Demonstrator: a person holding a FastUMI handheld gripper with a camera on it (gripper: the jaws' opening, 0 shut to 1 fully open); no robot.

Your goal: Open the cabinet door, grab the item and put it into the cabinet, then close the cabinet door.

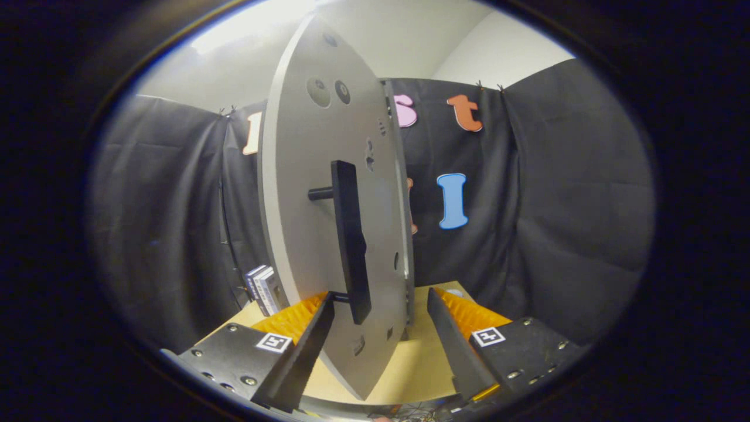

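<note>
A small box (263, 288), likely the item, stands left behind the door (304, 234). The gripper (381, 313) is spread, straddling the handle (350, 240). Opening step: next, pinch the handle and swing the door wider.

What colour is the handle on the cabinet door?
Black, a bar handle on the light grey cabinet door, clearest in the gripper view; the open hand-held gripper straddles it.

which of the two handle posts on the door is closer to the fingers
The lower post of the black handle, level with the open fingers' tips; the upper post sits higher on the door.
</note>
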